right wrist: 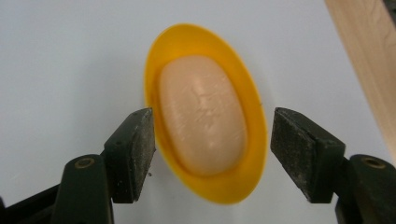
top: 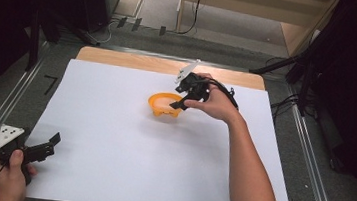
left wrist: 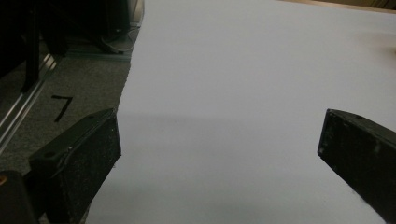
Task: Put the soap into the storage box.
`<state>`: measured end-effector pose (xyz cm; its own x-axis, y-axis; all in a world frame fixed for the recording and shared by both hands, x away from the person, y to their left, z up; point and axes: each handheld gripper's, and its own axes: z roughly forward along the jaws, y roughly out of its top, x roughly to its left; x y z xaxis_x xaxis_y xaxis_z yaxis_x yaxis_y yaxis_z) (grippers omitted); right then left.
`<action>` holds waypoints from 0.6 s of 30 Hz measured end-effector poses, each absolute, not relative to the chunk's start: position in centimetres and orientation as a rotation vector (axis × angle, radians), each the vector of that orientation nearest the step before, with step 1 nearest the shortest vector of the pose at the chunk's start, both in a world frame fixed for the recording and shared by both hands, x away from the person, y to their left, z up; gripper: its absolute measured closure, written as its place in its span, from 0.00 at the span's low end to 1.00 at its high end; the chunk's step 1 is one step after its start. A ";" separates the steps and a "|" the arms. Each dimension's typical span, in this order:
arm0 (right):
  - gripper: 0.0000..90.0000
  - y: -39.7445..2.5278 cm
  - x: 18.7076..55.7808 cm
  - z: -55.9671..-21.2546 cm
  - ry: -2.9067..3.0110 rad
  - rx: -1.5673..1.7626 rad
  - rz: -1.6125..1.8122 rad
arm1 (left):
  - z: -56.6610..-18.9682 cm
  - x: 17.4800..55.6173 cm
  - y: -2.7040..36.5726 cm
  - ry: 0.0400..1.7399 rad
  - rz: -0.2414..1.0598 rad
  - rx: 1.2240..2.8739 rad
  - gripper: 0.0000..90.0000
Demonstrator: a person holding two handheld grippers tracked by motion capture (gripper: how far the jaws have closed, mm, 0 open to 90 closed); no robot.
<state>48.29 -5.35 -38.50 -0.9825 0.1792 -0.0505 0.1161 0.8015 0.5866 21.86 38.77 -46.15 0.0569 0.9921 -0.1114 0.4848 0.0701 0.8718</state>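
Right gripper (right wrist: 212,154) hovers above orange dish (right wrist: 161,46), jaws apart, straddling soap bar (right wrist: 203,114). Looks like pre-grasp: you need to lower, then close. Left gripper (top: 43,149) spread wide, idle.

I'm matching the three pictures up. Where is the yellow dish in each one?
High view: yellow dish at centre, by the right gripper.
Left gripper view: not in it.
Right gripper view: dish at centre, beyond the open fingers.
Shared landmark: the white sheet.

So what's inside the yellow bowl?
A pale peach oval bar, maybe soap, lies inside the yellow bowl. It covers the bowl's bottom, so anything underneath is hidden. The right claw hangs open above it.
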 end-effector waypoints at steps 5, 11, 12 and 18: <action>0.35 -6.8 47.1 -38.2 2.886 0.296 0.940 | -46.1 21.8 38.8 1.546 0.797 1.525 0.00; 0.35 -8.5 45.9 -38.4 2.863 0.362 0.937 | -46.1 21.8 38.8 1.546 0.795 1.526 0.00; 0.35 -8.9 45.6 -38.5 2.861 0.384 0.957 | -46.1 21.8 38.8 1.547 0.795 1.526 0.00; 0.29 -10.4 44.7 -38.9 2.882 0.555 0.998 | -46.1 21.8 38.8 1.533 0.798 1.531 0.00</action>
<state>44.69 -10.42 -38.90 -0.9350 0.3461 0.0769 0.3195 0.7286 0.6059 21.78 38.76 -46.14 0.0622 0.9922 -0.1078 0.4807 0.0649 0.8745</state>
